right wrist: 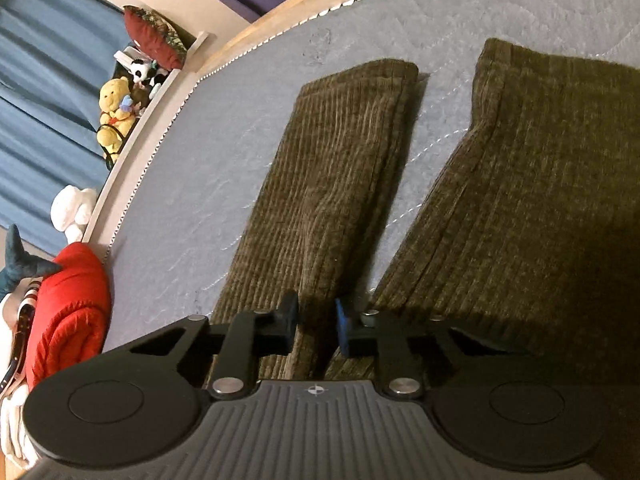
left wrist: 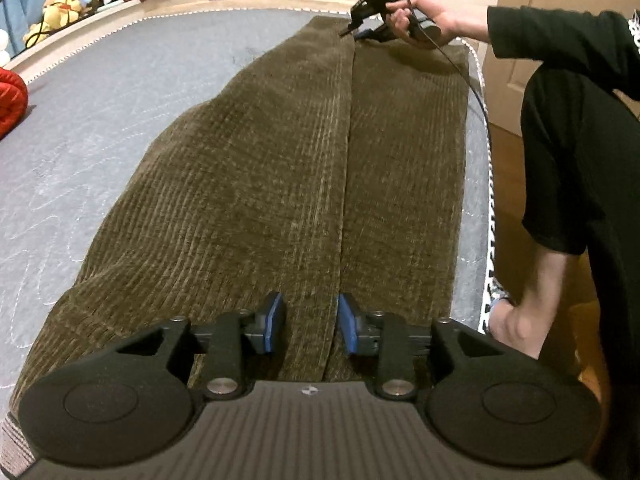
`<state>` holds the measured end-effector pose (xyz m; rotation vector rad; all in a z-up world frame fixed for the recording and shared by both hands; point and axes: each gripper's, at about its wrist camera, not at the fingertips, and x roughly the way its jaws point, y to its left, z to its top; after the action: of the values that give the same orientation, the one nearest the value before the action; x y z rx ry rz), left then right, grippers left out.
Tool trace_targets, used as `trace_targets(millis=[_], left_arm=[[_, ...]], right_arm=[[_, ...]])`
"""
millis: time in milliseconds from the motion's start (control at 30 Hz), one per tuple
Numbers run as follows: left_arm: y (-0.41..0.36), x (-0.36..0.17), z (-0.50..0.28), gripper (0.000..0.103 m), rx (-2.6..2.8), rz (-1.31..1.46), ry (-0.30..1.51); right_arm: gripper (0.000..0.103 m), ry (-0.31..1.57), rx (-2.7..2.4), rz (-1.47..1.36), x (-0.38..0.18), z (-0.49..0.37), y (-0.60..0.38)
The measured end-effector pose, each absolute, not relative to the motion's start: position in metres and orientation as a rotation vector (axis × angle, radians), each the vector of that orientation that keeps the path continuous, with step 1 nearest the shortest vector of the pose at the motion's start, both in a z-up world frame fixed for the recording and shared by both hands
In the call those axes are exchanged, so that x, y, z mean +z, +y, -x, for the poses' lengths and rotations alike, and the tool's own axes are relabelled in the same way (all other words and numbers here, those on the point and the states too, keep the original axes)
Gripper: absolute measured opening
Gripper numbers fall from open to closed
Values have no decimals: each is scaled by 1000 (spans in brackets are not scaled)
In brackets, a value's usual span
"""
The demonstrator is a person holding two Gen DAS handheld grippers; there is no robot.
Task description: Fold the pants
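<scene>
Left wrist view: olive corduroy pants (left wrist: 280, 168) lying flat on the grey quilted mattress (left wrist: 100, 128), legs side by side, running the length of the bed along the edge nearest the person. Left tool (left wrist: 310, 324) is hovering at the near end of the pants, blue pads spread apart with the seam line between the legs showing in the gap, nothing gripped. Right tool (left wrist: 352, 28) is sitting at the far end of the pants, in the person's hand (left wrist: 428, 20), tip down by the fabric; can't tell from here whether it's gripping.

Right wrist view: right tool (right wrist: 316, 328) jaws parted, straddling the inner edge of one pant leg (right wrist: 332, 184), not clamped. Other leg (right wrist: 520, 184) lying just beside it, strip of mattress showing between them. Red blanket (right wrist: 68, 308) sitting at the mattress edge far from the pants, plush toys (right wrist: 116, 116) on the ledge beyond it.
</scene>
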<state>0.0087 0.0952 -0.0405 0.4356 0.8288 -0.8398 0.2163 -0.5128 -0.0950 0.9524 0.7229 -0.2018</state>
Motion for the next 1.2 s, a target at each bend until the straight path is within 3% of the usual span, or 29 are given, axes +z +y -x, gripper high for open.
trace_targets(millis=[167,300,667,833,933,1000,1033,1100,1133,1200], left_arm=[[92,-42,-7,37,-835,-491,820],[89,-40,-4,15,-831,-528,799],[124,8,17,9,-806,-487,667],[138,10,31,9,-932,-481,801],[128,-4,34,16,-973,-563,880],[131,5,31,28,-998,-508,861],[135,14,27,32,-996,-450,833],[143,28,19,45,-977,-354,771],[145,33,16,46,-961,-326,743],[148,37,10,49,-908,-297,701]], right_arm=[[11,722,-186,-927,-92,-223,-513],[8,696,-165,-925,-77,-217,-517],[7,663,-210,-781,14,-123,-535],[7,764,-330,-735,25,-49,-530],[12,882,-331,-718,-5,-35,-528],[16,903,-325,-819,-30,-32,-543],[21,884,-348,-859,-37,-30,-552],[43,822,-407,-902,-42,-30,-577],[49,790,-447,-912,-43,-30,-588],[51,723,-513,-946,-48,-29,-613]])
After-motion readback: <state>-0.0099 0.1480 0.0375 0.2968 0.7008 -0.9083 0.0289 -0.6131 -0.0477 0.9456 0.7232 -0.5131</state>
